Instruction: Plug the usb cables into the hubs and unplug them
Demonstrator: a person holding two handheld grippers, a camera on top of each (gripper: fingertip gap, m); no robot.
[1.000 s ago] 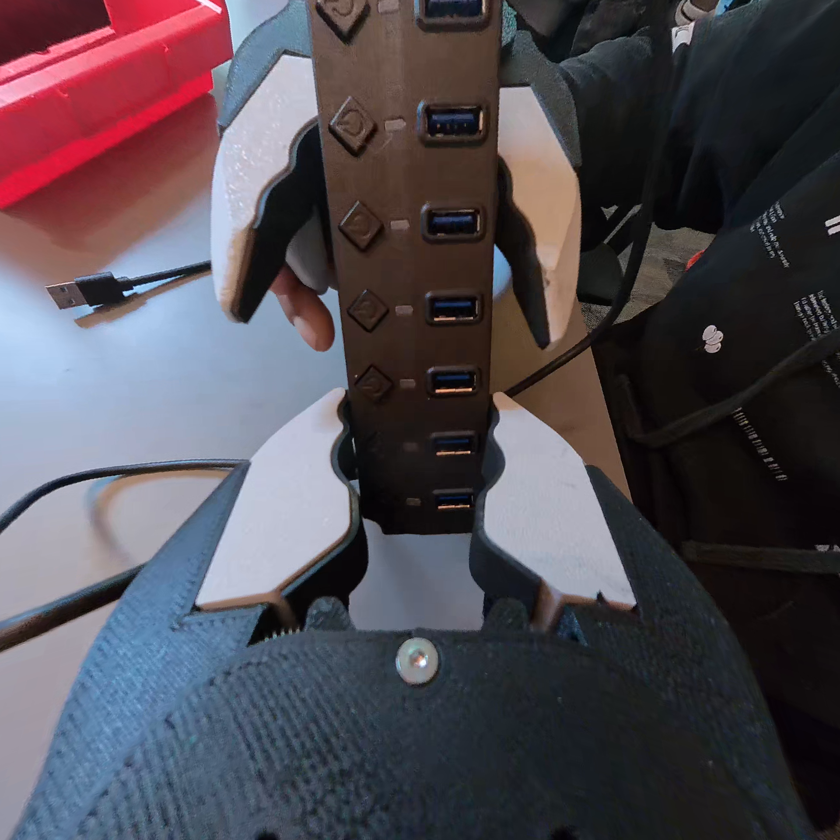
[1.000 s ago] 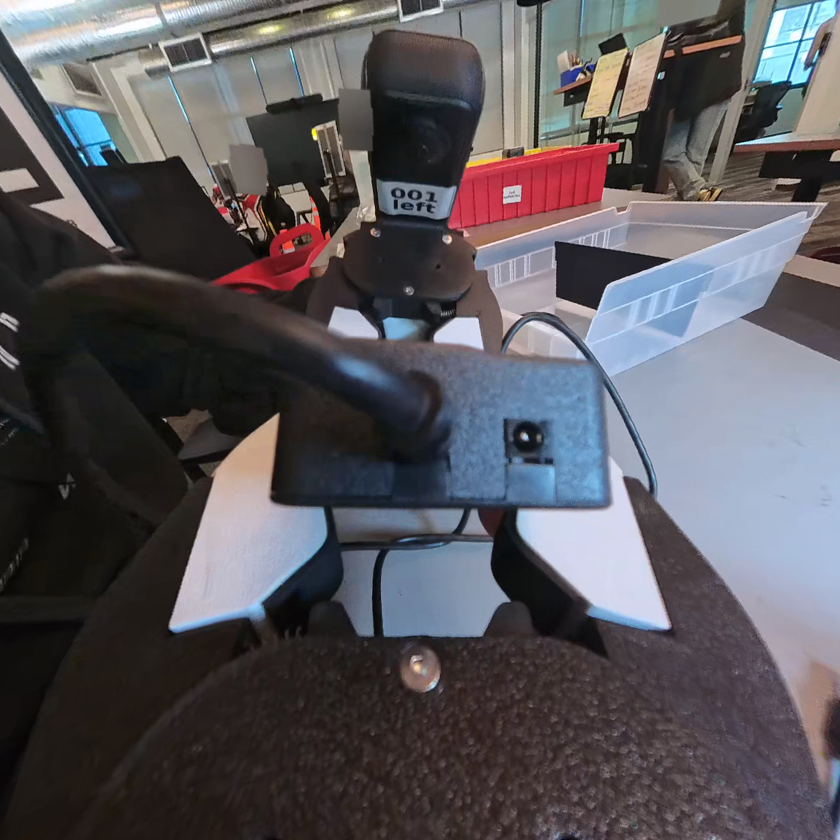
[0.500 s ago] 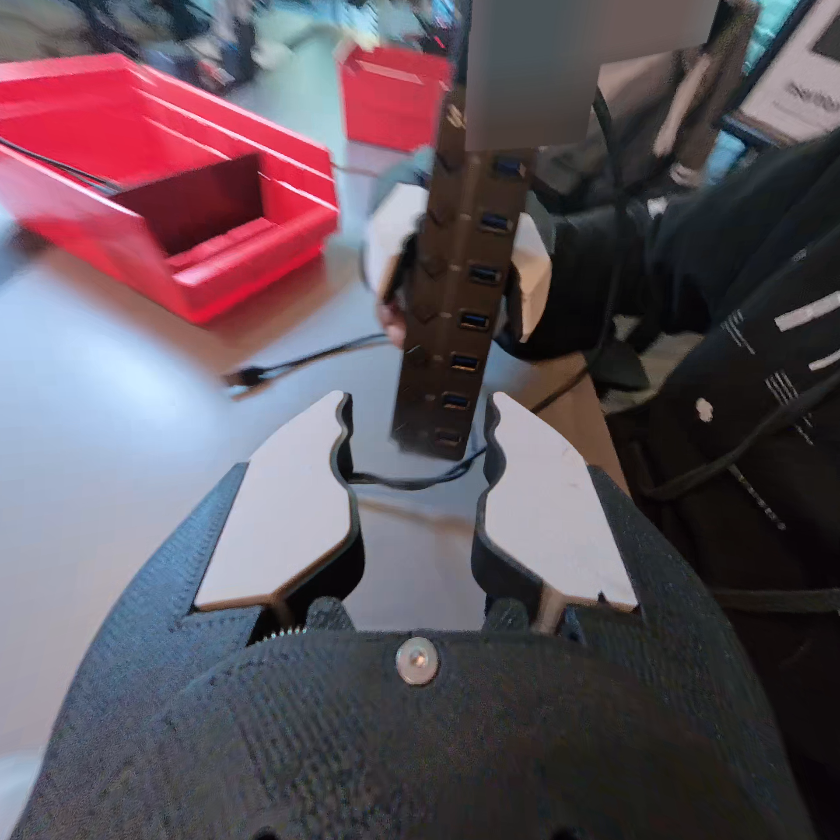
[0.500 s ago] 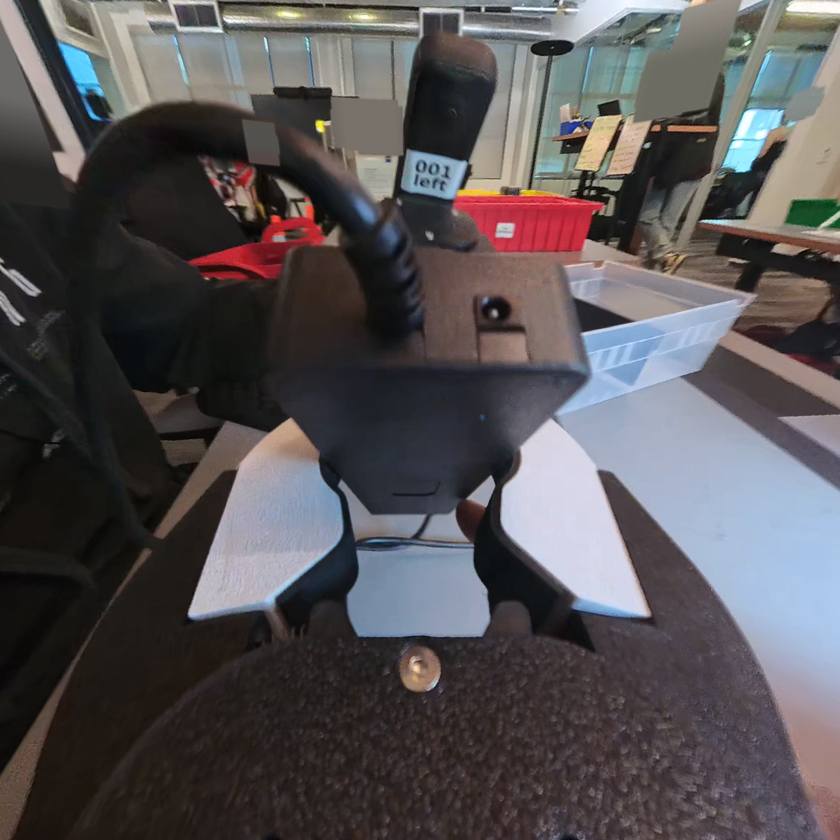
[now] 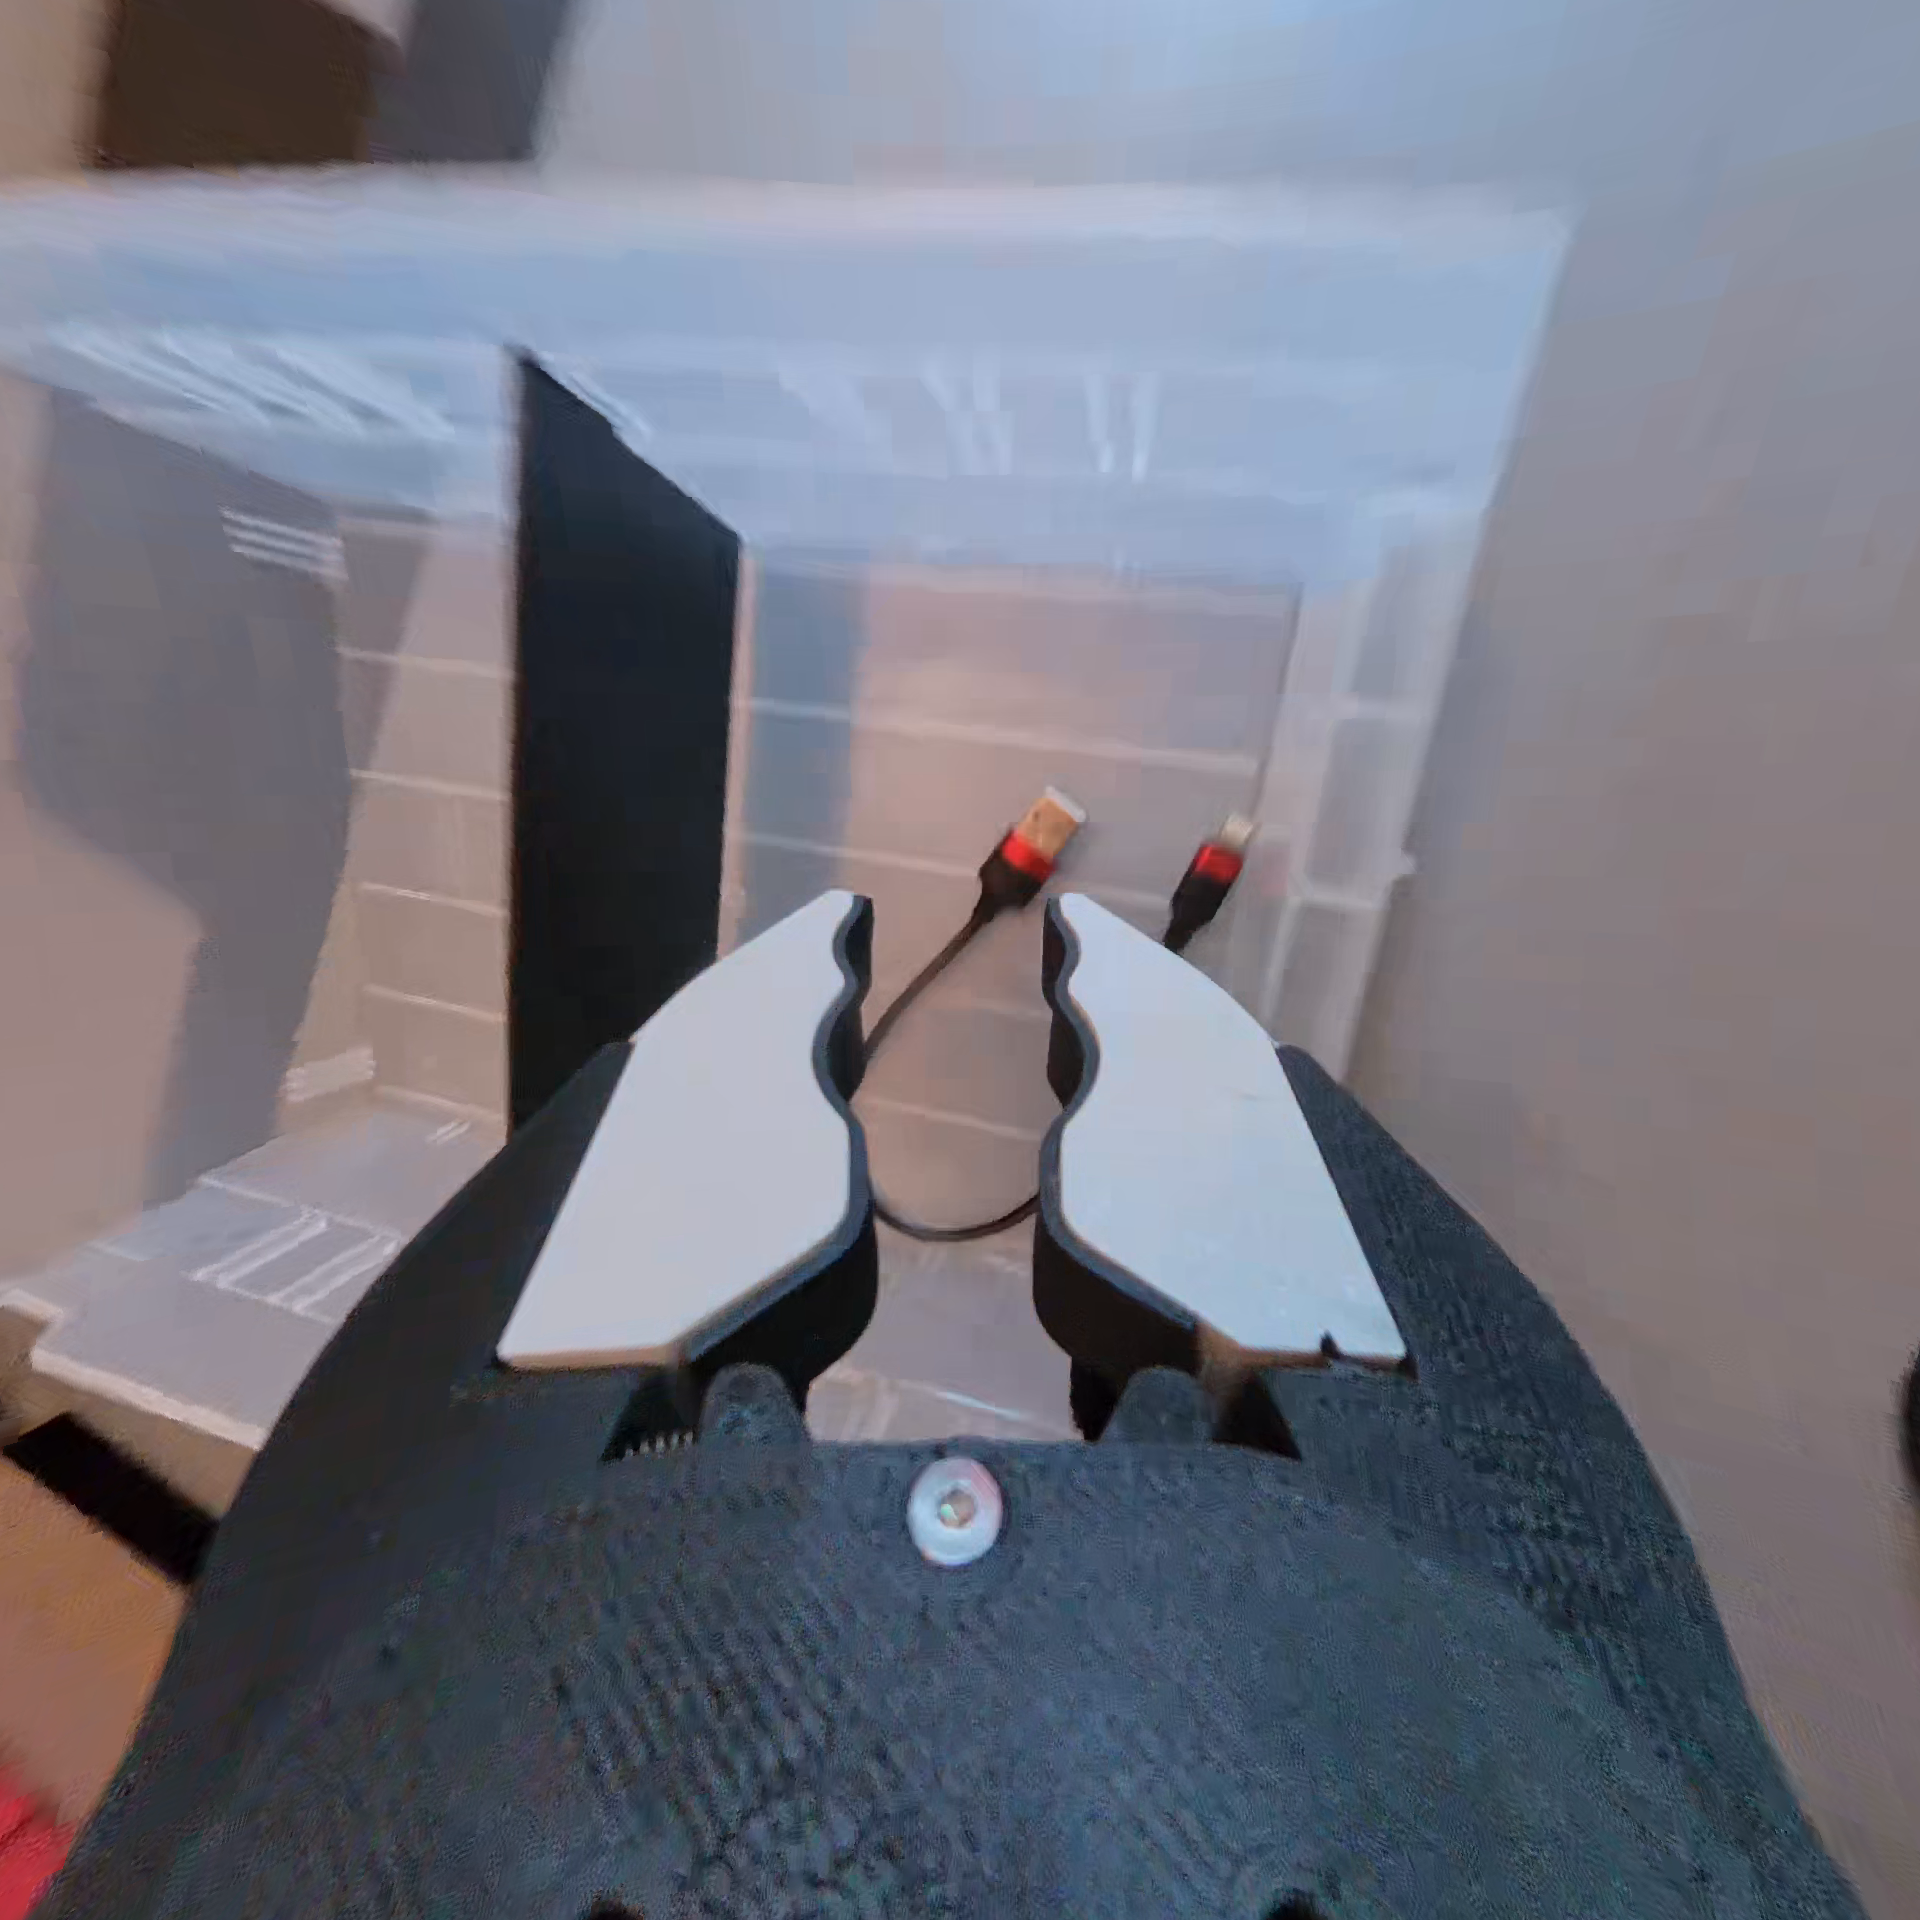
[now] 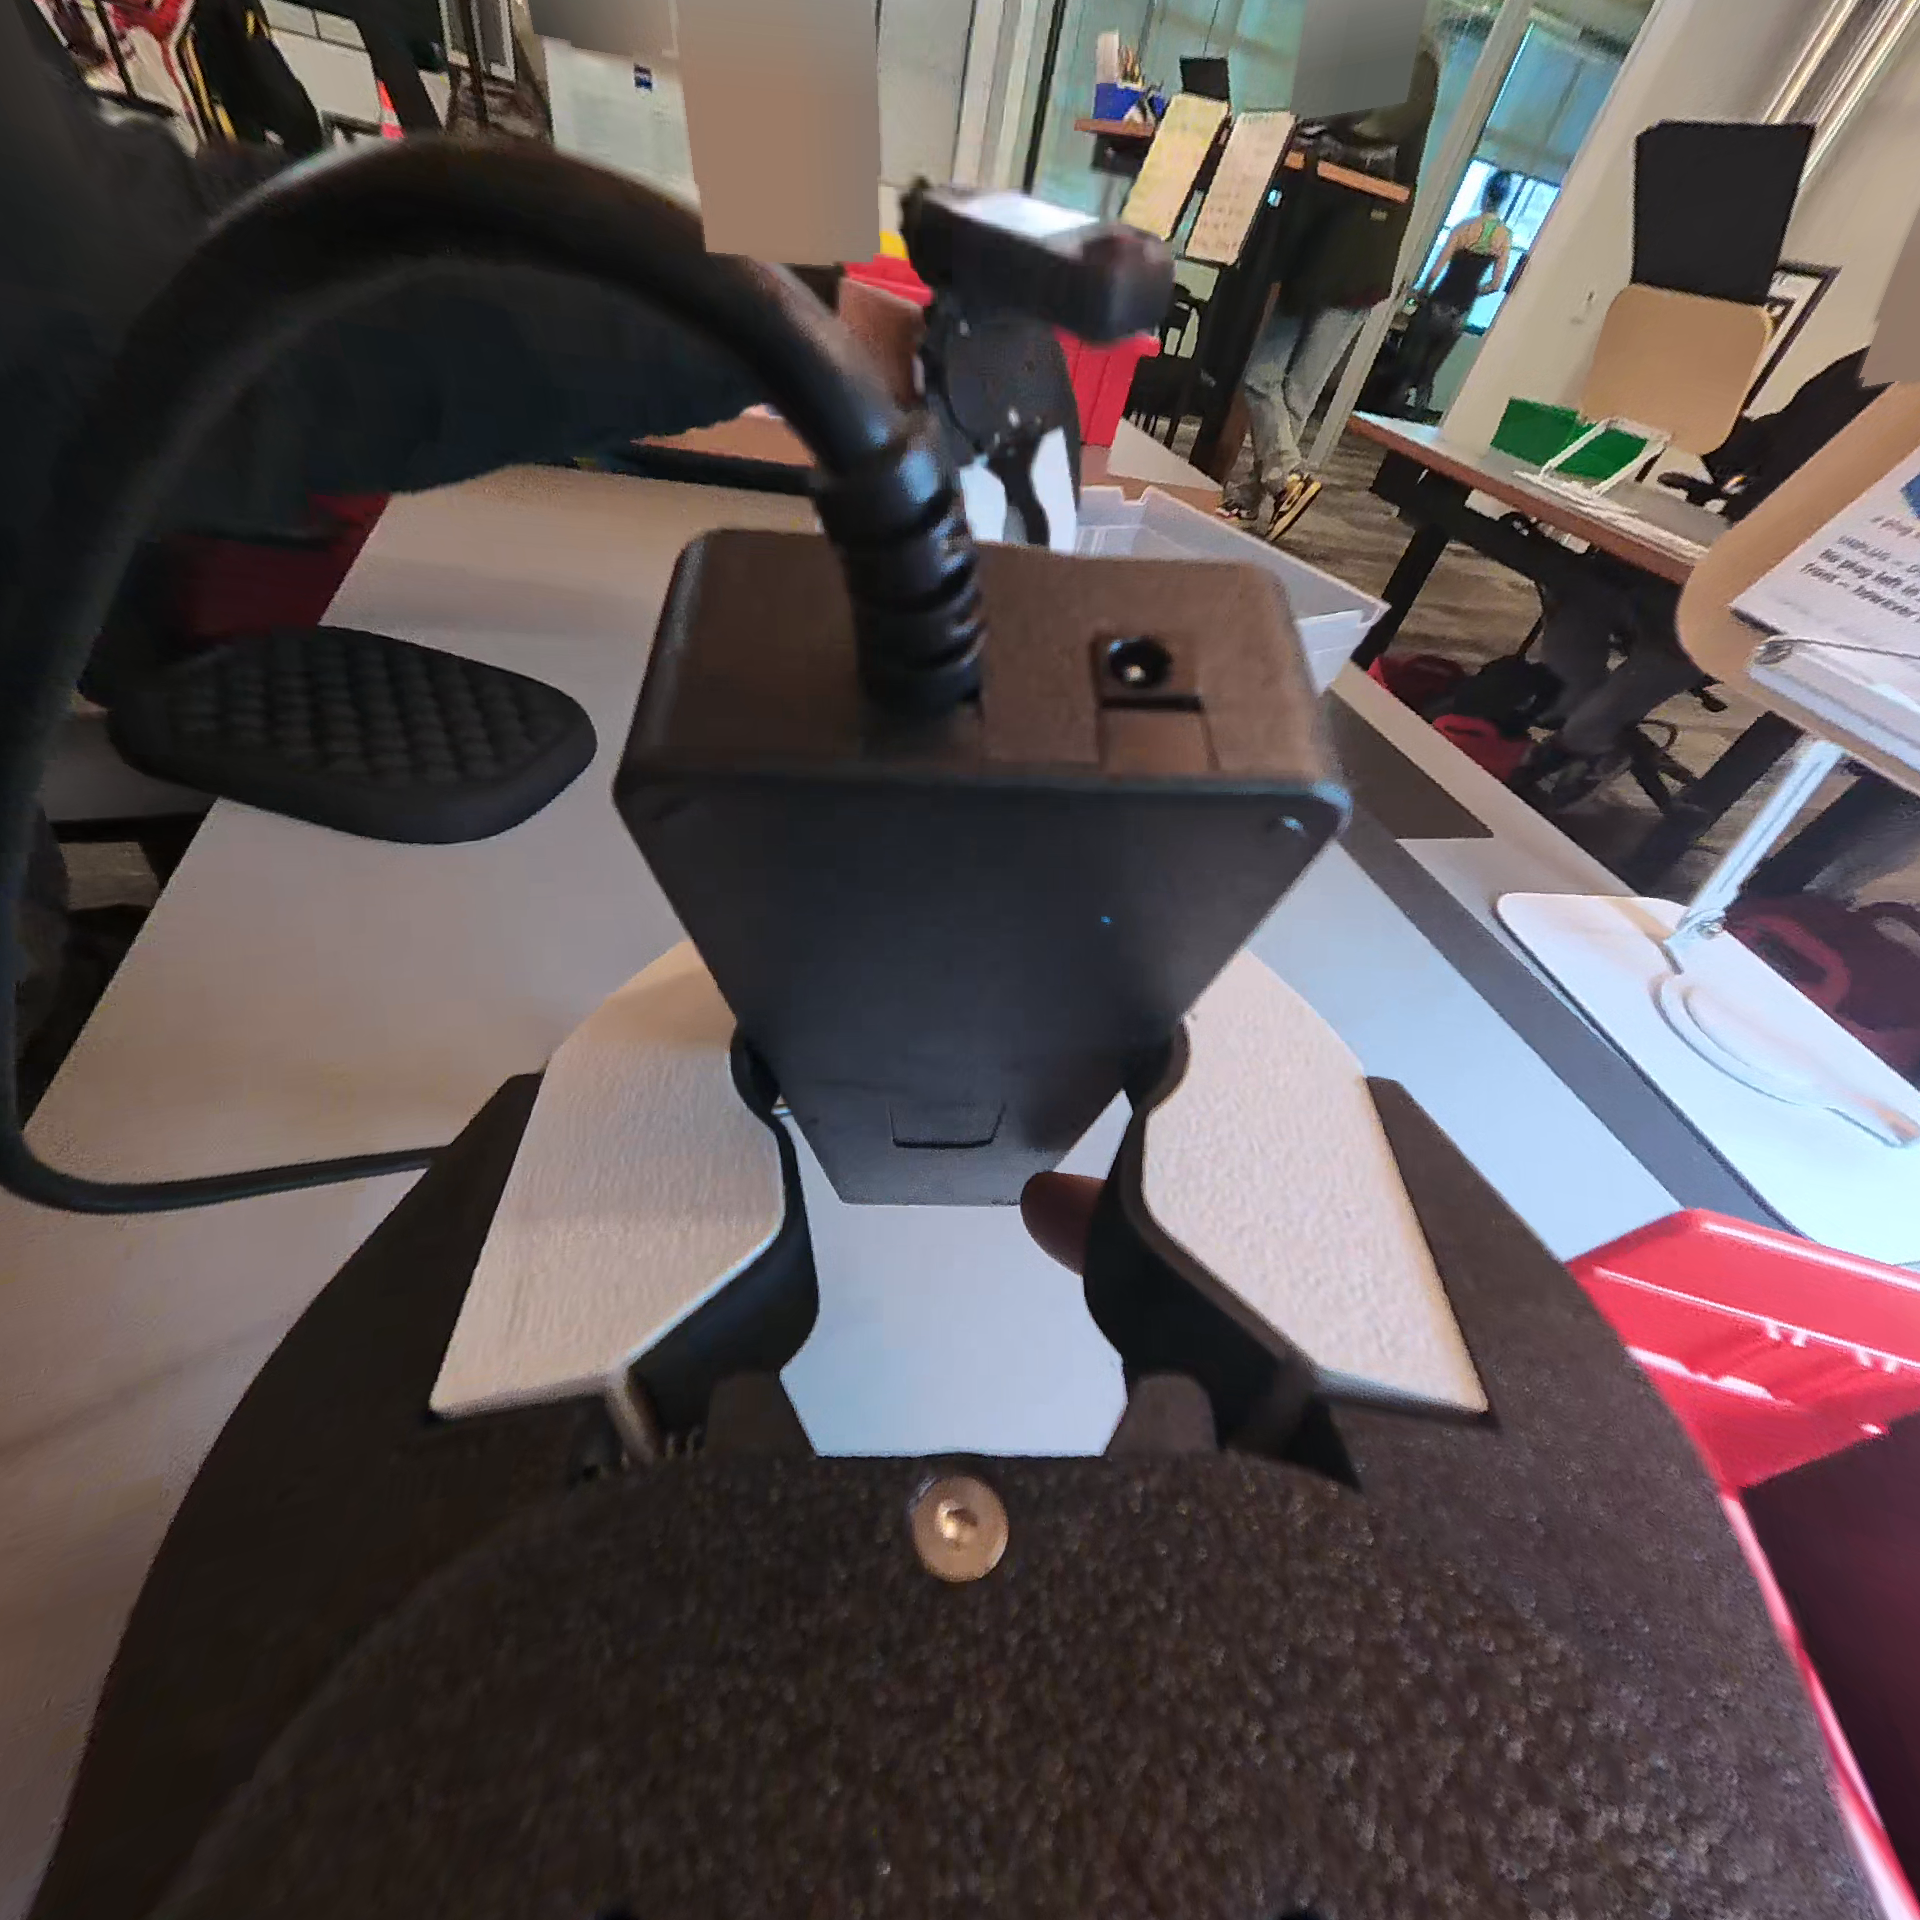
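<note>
Your right gripper (image 6: 951, 1132) is clamped on the lower end of the black hub (image 6: 977, 862), which stands upright between its fingers, cord exiting at 12 o'clock. Your left gripper (image 5: 951, 920) is empty, fingers apart, aimed into the clear bin (image 5: 1039, 644). The short USB cable (image 5: 935, 971) lies on the bin floor; its large plug (image 5: 1044, 836) sits just beyond the fingertips at 12 o'clock, long axis toward 1 o'clock. Your left gripper is the nearer.

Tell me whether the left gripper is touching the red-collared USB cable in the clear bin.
Apart. The left wrist view shows the left gripper with jaws open and empty, the cable lying beyond them on the clear bin floor.
</note>
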